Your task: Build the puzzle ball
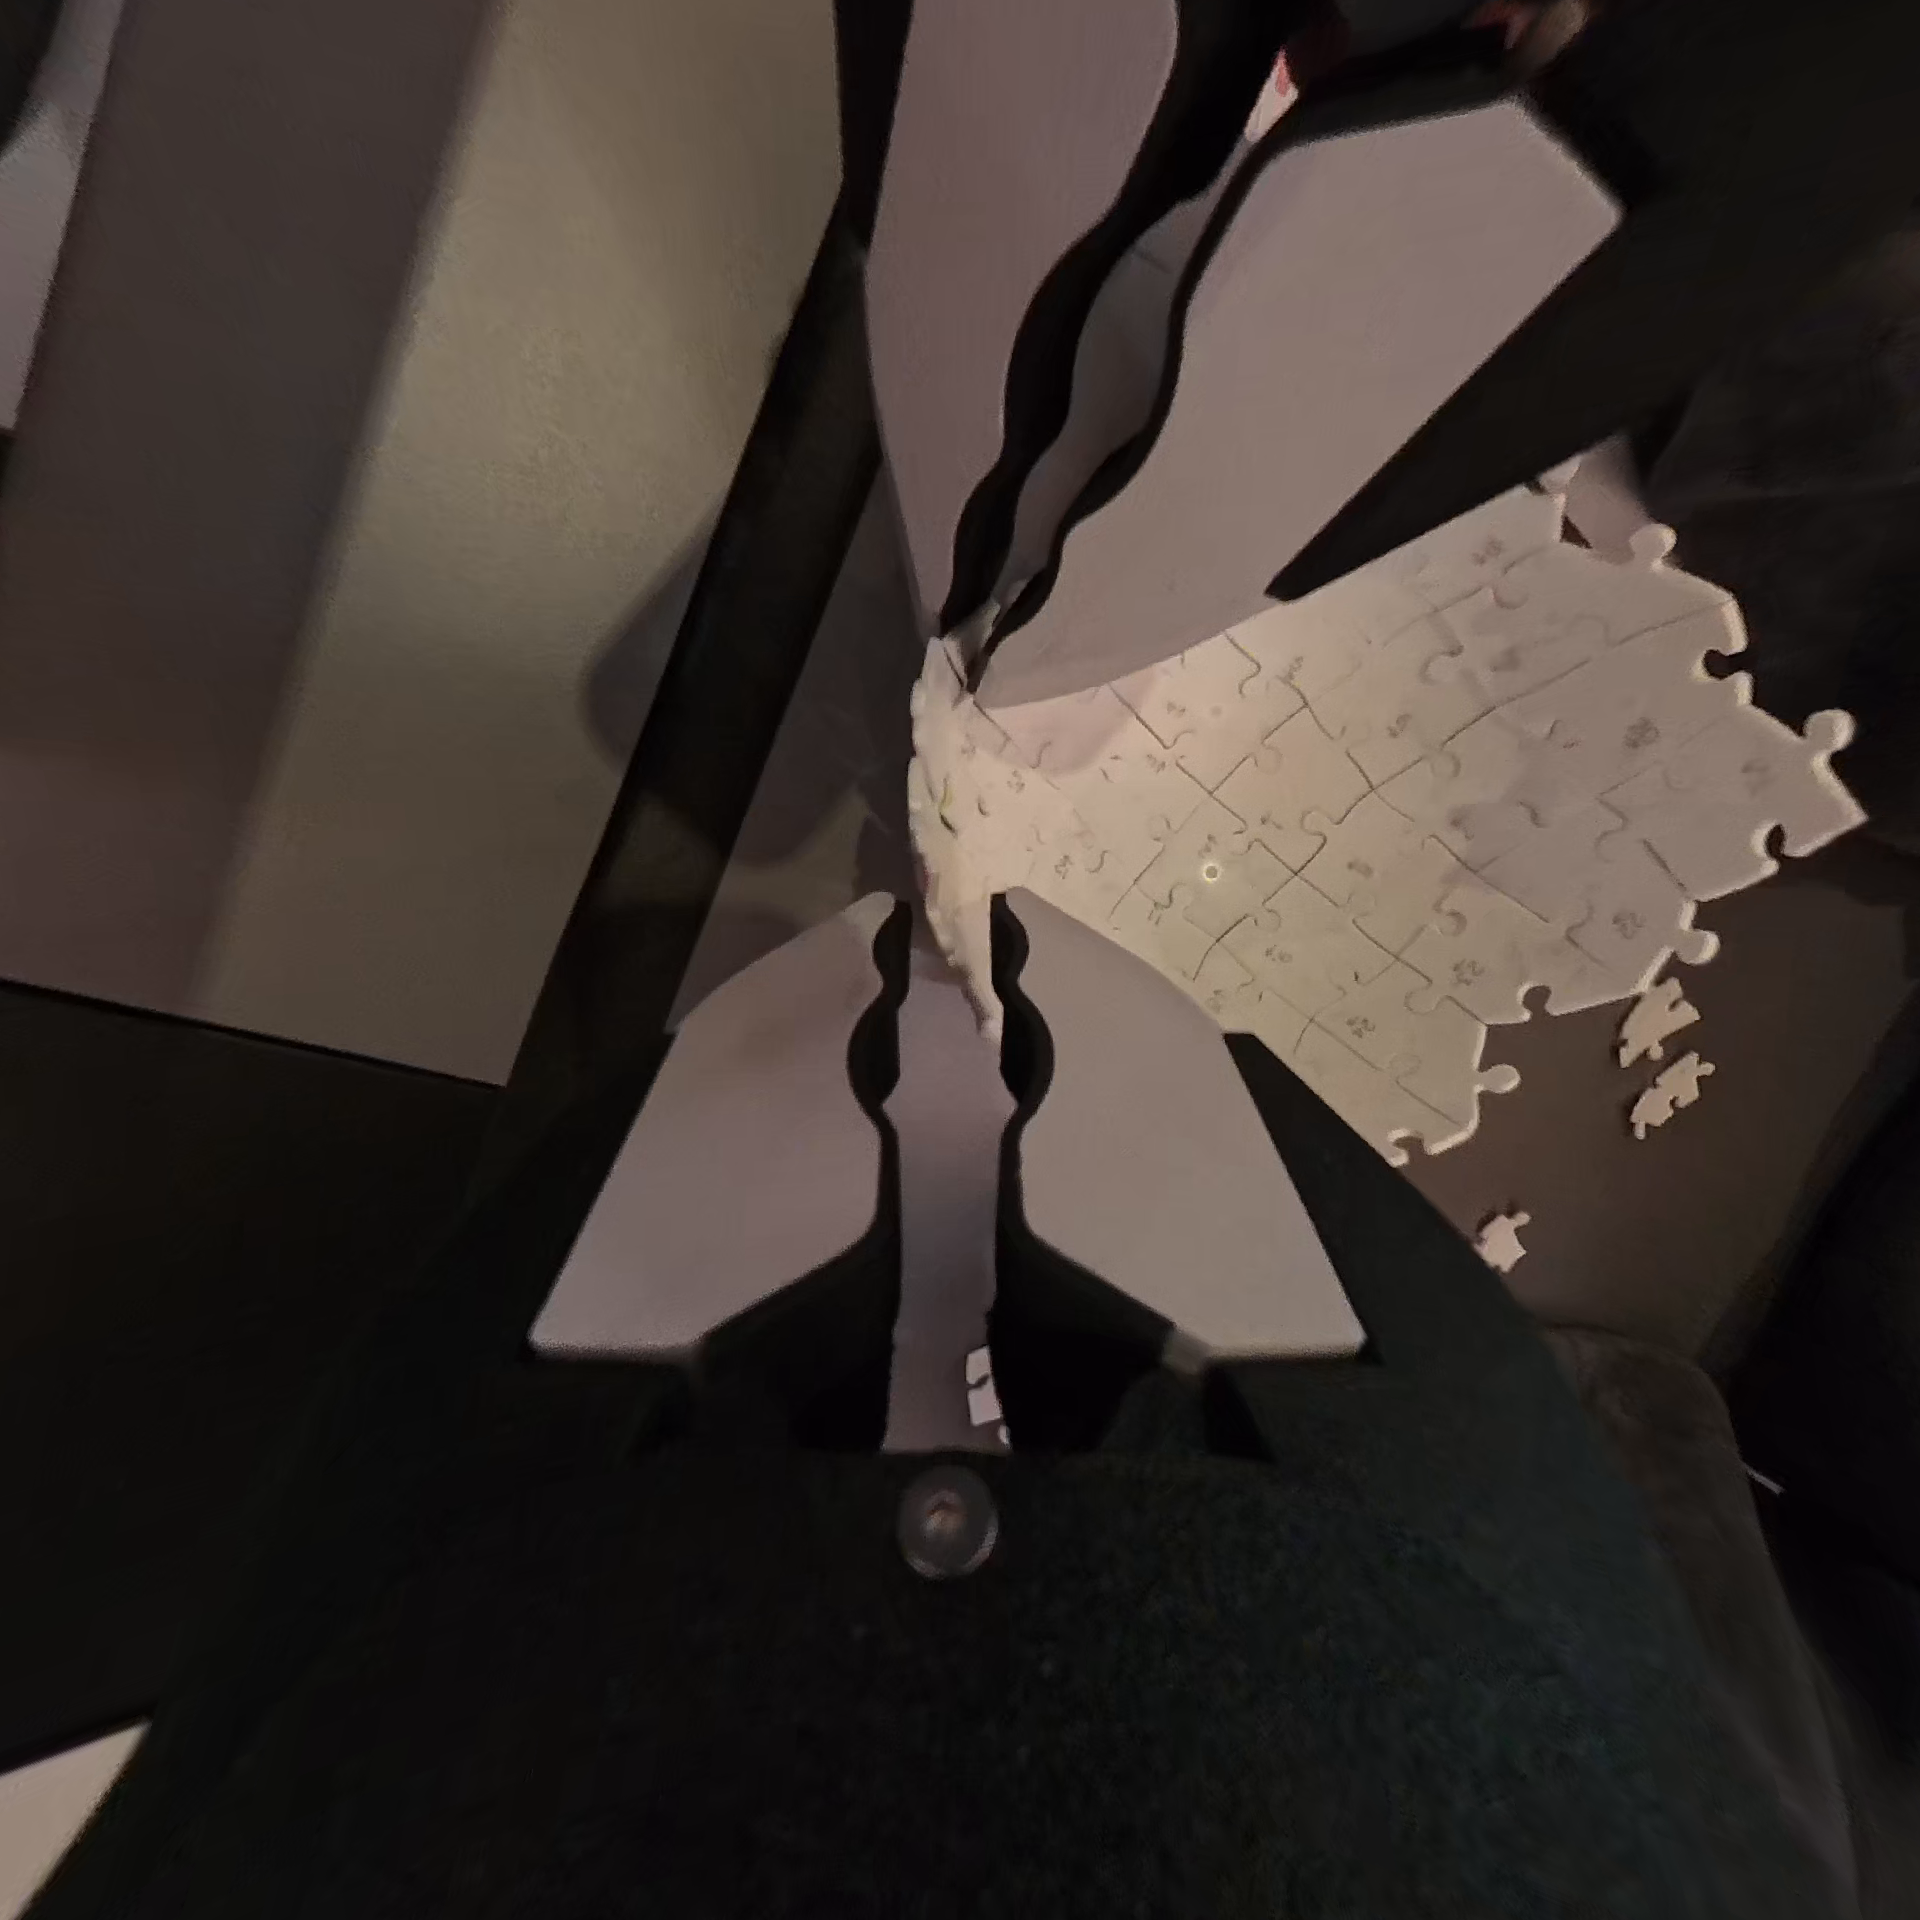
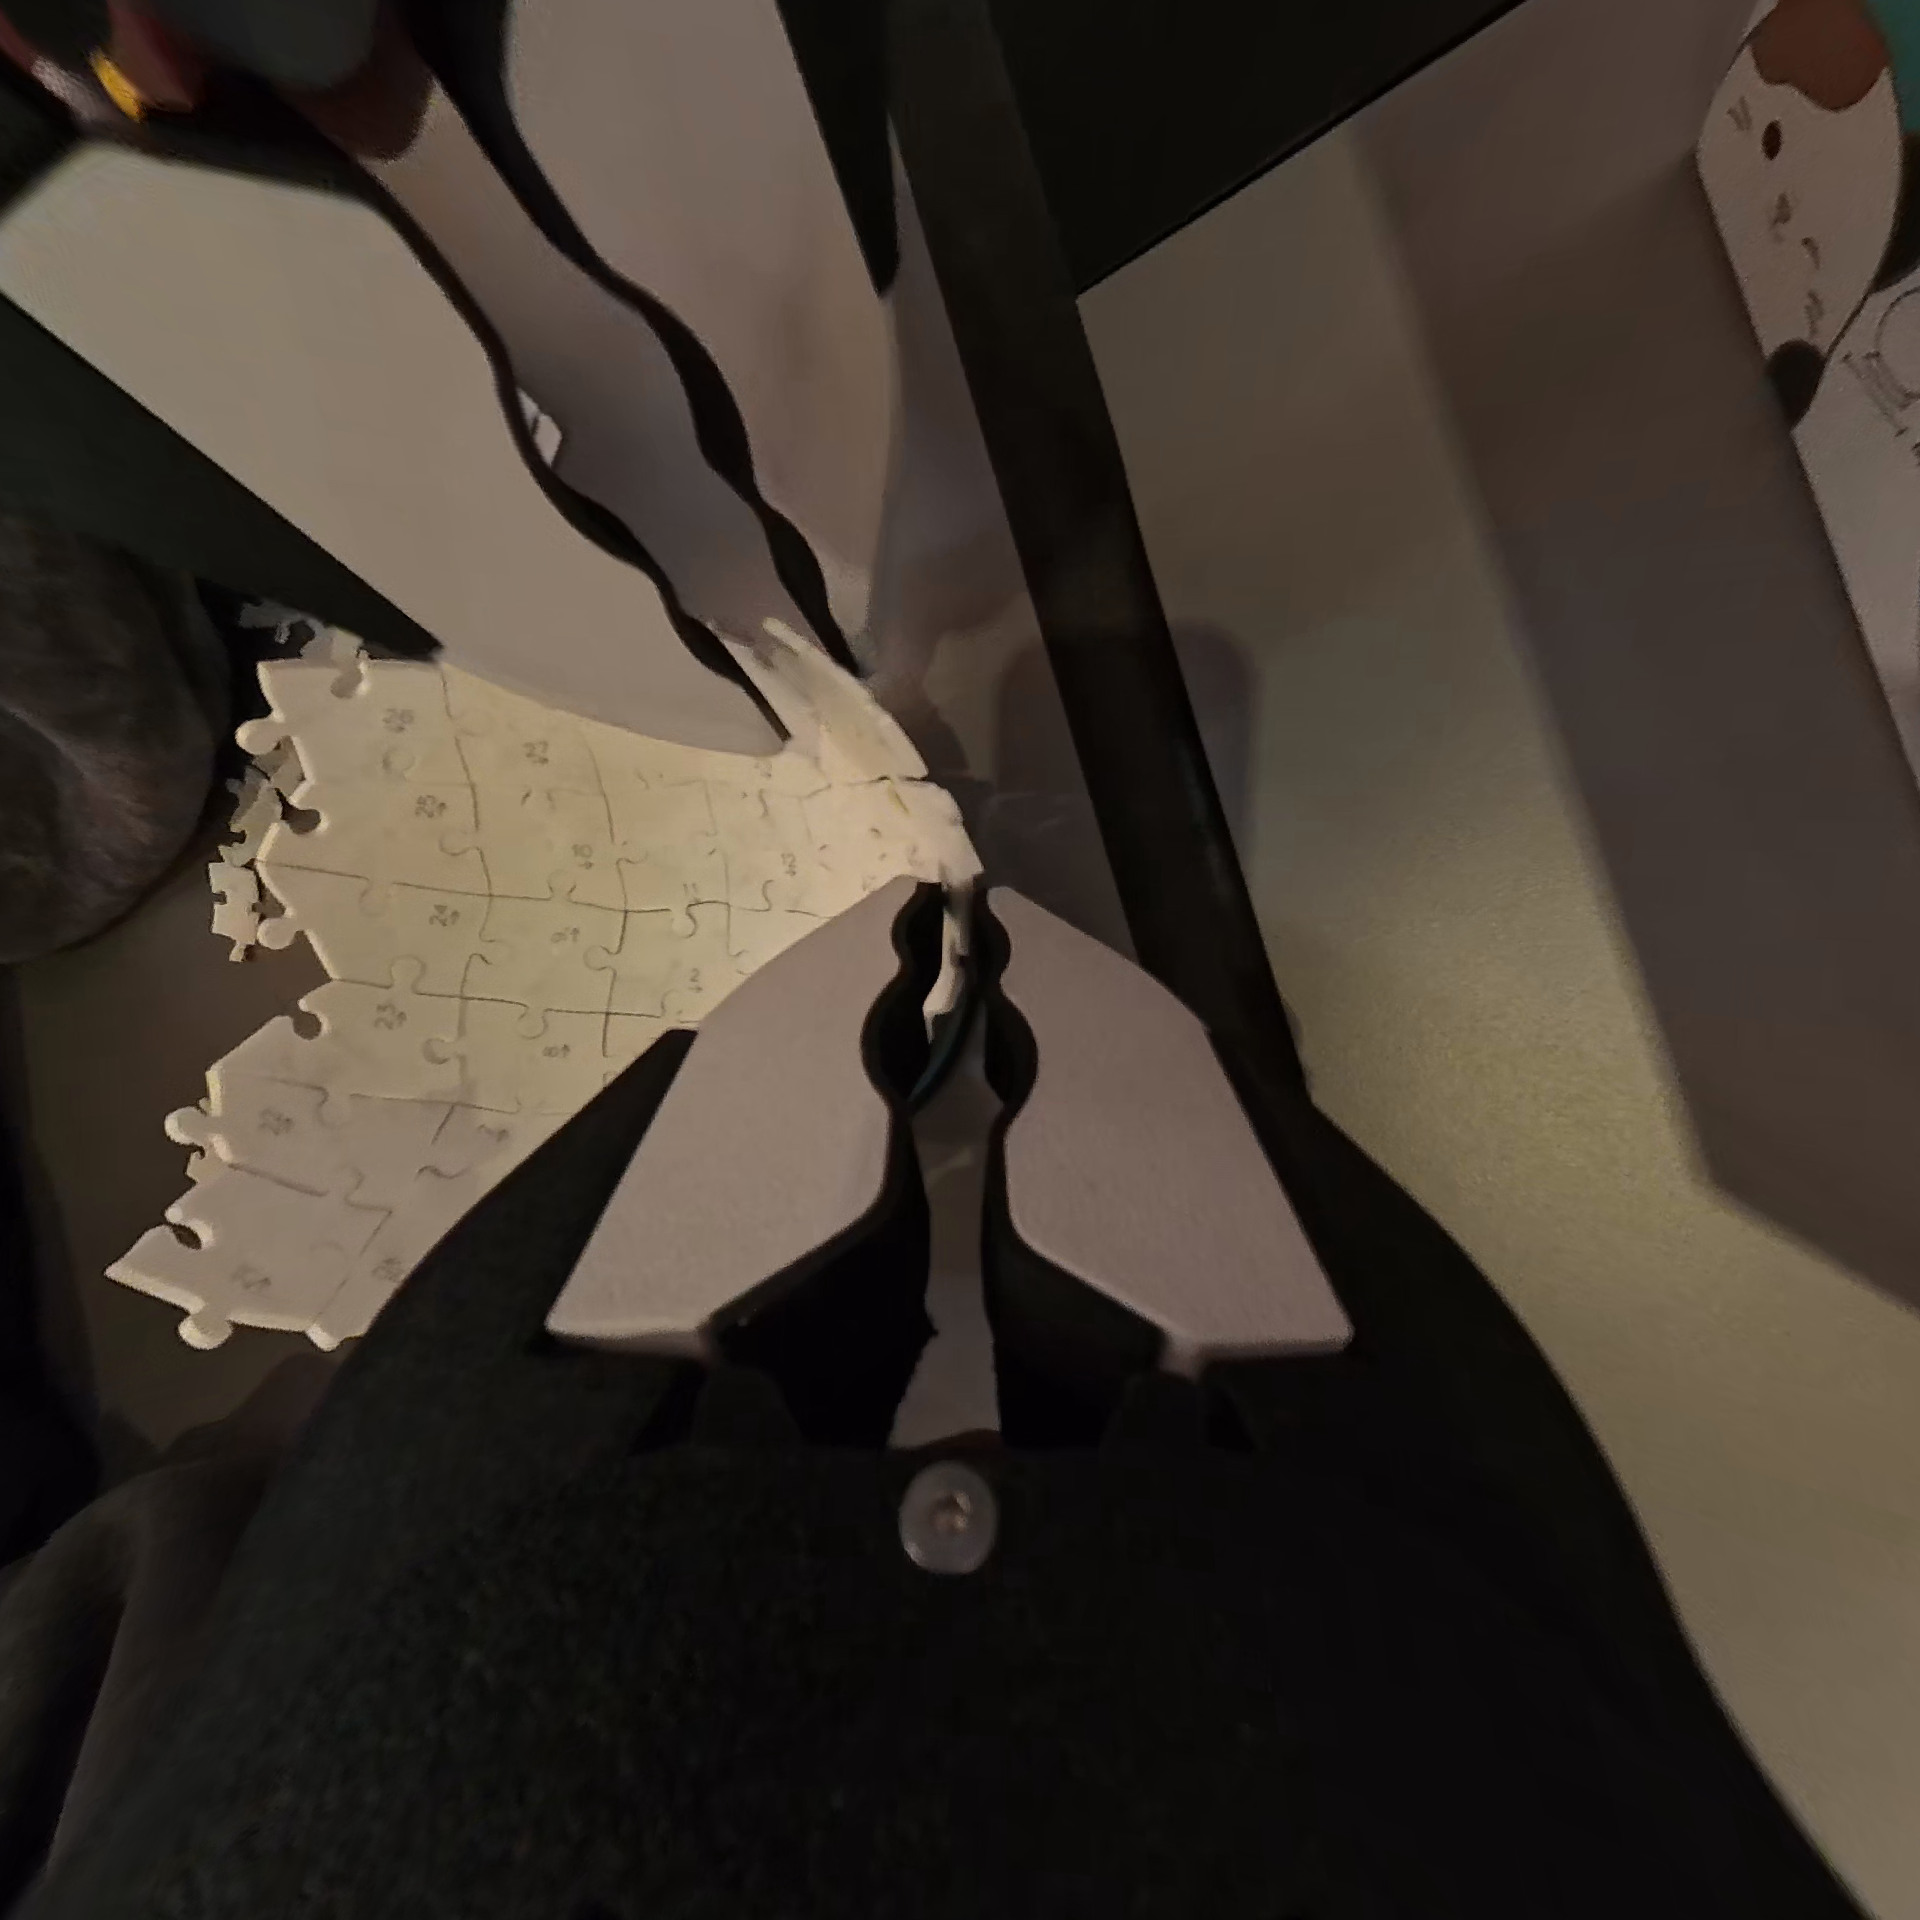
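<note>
The partly built puzzle ball (image 1: 1455, 810) is a curved white sheet of joined, numbered pieces held in the air between both grippers. In the left wrist view my left gripper (image 1: 948, 920) is shut on the sheet's near end from below. My right gripper (image 1: 968, 636) comes in from the top and pinches the same end a little higher. In the right wrist view the sheet (image 2: 520, 914) spreads to the left. My right gripper (image 2: 951, 906) is shut on a white edge piece (image 2: 943, 982). My left gripper (image 2: 821, 691) grips the edge just above it.
Loose white pieces (image 1: 1662, 1029) lie on the dark surface below the sheet, with more in the right wrist view (image 2: 244, 883). A black frame bar (image 1: 727, 623) (image 2: 1091, 623) runs close behind the grippers. A white printed card (image 2: 1818, 312) stands at the far right. Dark cloth (image 2: 83, 779) lies at the left. Spacing between my two grippers at the tips: around 4 centimetres.
</note>
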Tool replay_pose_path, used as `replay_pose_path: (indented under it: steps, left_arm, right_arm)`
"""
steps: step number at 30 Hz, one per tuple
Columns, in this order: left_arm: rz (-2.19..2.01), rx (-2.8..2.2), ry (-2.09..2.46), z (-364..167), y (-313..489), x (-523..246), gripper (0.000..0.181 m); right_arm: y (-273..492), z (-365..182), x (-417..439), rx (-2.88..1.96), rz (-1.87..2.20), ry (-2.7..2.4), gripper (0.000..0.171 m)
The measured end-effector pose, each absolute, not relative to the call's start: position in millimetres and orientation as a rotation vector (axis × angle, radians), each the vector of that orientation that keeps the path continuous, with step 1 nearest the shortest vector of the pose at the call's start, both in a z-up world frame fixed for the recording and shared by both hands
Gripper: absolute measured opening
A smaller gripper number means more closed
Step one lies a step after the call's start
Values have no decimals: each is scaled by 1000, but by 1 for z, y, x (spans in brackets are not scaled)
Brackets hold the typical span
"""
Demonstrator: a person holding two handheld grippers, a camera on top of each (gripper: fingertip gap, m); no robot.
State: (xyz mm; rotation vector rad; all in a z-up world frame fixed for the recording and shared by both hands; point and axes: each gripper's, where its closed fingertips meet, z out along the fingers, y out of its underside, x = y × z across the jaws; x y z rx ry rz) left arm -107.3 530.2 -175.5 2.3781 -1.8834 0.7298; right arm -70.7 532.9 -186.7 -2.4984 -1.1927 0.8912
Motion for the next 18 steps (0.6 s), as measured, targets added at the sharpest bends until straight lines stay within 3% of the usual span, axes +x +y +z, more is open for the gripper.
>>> replay_pose_path:
  steps: [13, 18]
  left_arm:
    - [560, 2523, -2012, -124, 527, -127, 19]
    - [575, 2671, -2173, -73, 511, -125, 21]
  right_arm:
    - [529, -190, -67, -2663, 746, -1142, 7]
    - [524, -194, -67, -2736, 716, -1126, 8]
